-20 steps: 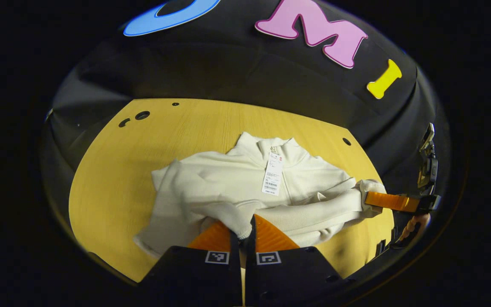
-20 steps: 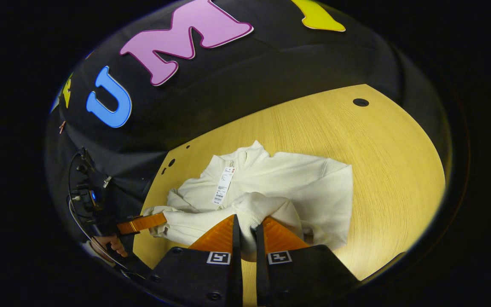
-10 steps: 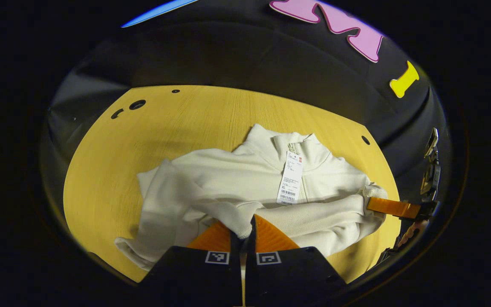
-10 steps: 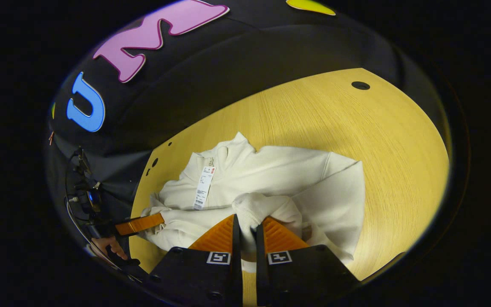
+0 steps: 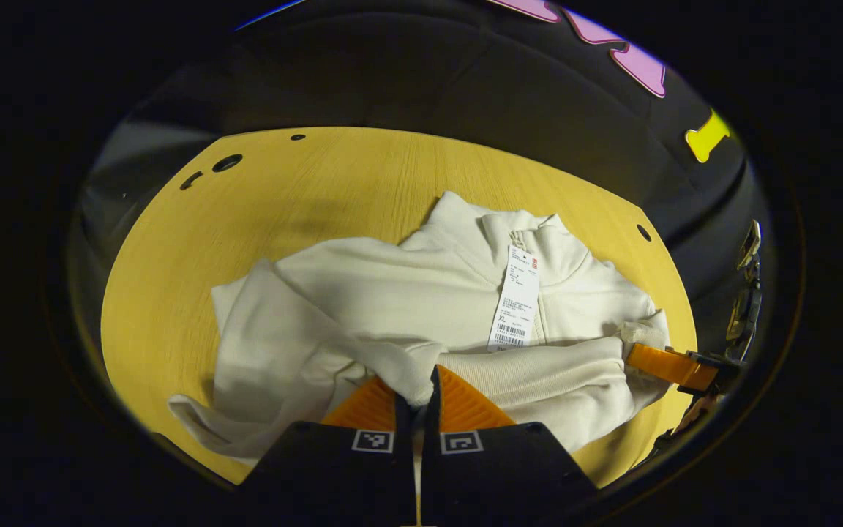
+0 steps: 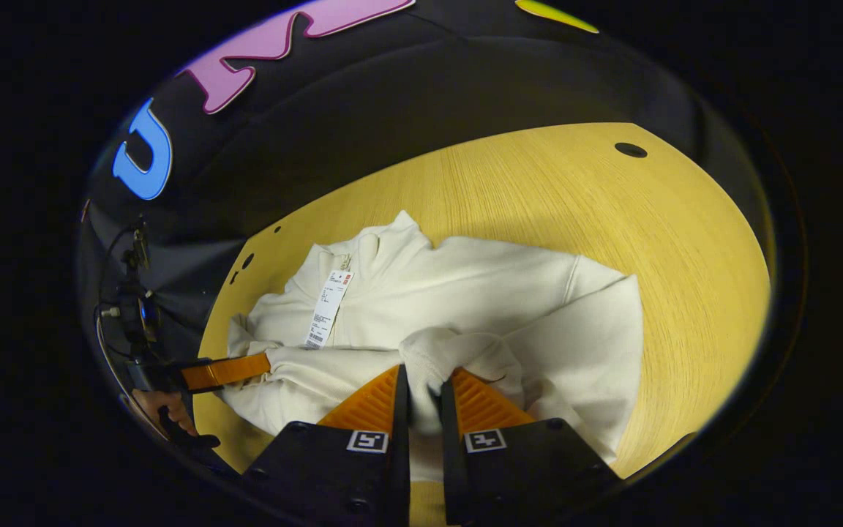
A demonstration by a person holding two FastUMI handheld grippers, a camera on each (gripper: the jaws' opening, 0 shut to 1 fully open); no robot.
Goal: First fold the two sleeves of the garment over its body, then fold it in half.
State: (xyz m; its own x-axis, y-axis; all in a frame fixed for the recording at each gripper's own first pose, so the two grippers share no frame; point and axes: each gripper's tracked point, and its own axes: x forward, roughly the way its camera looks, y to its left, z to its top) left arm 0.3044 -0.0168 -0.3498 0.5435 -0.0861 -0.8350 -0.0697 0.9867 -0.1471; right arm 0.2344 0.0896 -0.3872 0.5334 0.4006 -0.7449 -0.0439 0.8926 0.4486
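Pinching a sleeve cuff at bottom centre of each view, the left tool and right tool are both clamped on the cream zip-neck sweatshirt, which lies across the yellow wooden bench. Its hang tag sits mid-chest. Its lower hem is hidden behind the tools.

Table: yellow wood-grain top, round holes near my far edge at 10–11 o'clock and one at 2 o'clock. Cream garment lies directly on it, collar toward 12–1 o'clock, hang tag on its chest.
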